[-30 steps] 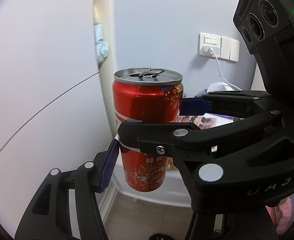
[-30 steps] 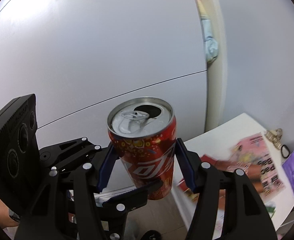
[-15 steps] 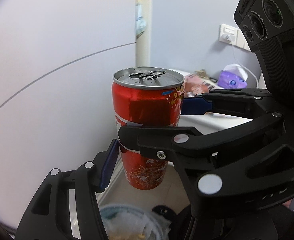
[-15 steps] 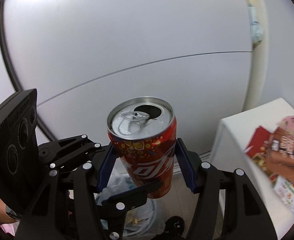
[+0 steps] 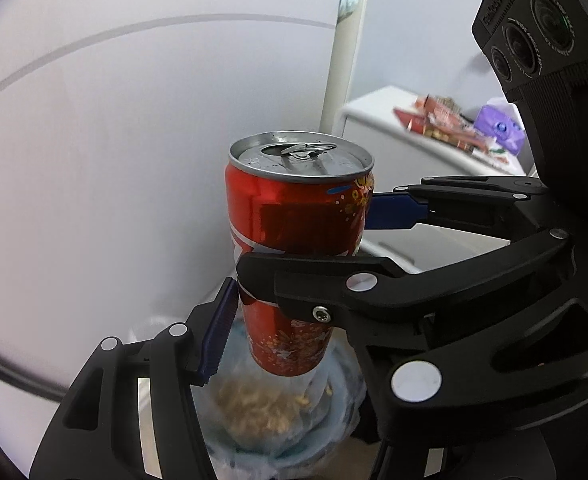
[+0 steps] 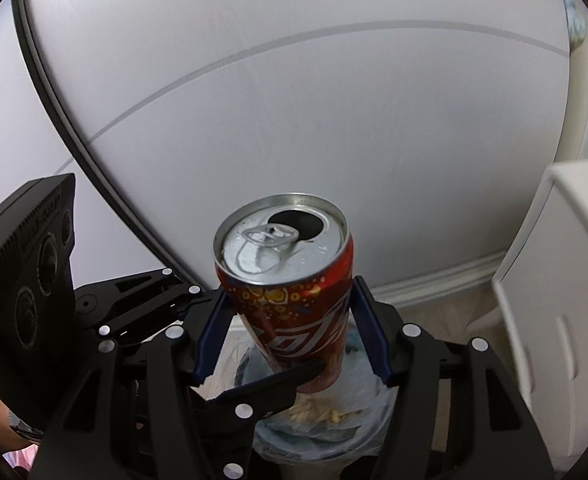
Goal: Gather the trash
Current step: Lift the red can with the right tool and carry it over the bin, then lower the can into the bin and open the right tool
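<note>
Now the view has swung round: a second ago only wall, a socket and the table showed behind the can, and half a second ago the lined bin was just creeping in at the bottom edge, whereas here the trash bin (image 5: 278, 412) sits directly under the red soda can (image 5: 298, 248), at 6 o'clock of it in both wrist views. That suggests the carry is nearly over and the drop is the step at hand, though the can has not been let go. Both tools are closed on the can: the right tool (image 6: 290, 332) pinches it across its lower half with a blue pad on either side, and the left tool (image 5: 298, 264) clamps it too, one pad low at 8 o'clock and the other higher at 3 o'clock. The can stands roughly upright, its opened tab end up. The bin holds a pale plastic liner (image 6: 358, 376) with yellowish crumbs in it. The white table (image 5: 378, 116) lies off at 2 o'clock in the left view, carrying blurred red wrappers (image 5: 438, 120) and a purple packet (image 5: 498, 128); its side panel (image 6: 550, 320) fills 3 o'clock in the right view. Behind is a pale wall with a skirting board (image 6: 434, 284) along the beige floor.
</note>
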`<control>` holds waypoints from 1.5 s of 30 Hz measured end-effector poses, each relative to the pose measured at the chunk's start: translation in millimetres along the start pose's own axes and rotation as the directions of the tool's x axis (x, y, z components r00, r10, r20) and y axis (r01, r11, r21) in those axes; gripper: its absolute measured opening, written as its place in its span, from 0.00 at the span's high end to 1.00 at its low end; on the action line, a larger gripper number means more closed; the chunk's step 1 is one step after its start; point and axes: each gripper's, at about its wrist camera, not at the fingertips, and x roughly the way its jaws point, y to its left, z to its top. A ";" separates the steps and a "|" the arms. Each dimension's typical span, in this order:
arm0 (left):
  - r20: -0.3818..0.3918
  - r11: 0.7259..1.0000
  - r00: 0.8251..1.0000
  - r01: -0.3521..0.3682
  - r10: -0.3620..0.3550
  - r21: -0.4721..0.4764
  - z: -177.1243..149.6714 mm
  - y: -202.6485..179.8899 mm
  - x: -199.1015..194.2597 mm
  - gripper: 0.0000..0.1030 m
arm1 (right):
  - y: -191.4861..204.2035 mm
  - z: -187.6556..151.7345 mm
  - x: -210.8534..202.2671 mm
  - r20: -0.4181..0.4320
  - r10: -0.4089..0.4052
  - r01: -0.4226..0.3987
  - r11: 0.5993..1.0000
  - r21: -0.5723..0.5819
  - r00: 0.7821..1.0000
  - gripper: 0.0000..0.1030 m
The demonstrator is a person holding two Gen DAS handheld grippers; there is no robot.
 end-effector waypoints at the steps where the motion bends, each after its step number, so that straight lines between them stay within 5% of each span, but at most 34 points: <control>1: -0.008 1.000 1.000 0.000 0.000 -0.007 -4.8 2.6 2.4 0.48 | 0.8 -5.0 9.3 -0.021 0.001 -0.001 1.000 0.008 1.000 0.45; 13: -0.161 0.991 0.985 0.034 -0.056 -0.133 -67.0 40.8 59.8 0.48 | -13.8 -39.1 87.9 -0.183 -0.007 0.024 0.995 0.093 0.983 0.45; 26: -0.279 0.982 0.955 0.047 -0.097 -0.181 -85.4 59.4 128.0 0.48 | -40.1 -62.8 160.9 -0.330 -0.013 0.068 0.985 0.156 0.944 0.46; 45: -0.358 0.969 0.924 0.047 -0.135 -0.243 -117.1 91.2 163.0 0.48 | -36.6 -72.9 207.9 -0.413 0.007 0.071 0.982 0.174 0.911 0.46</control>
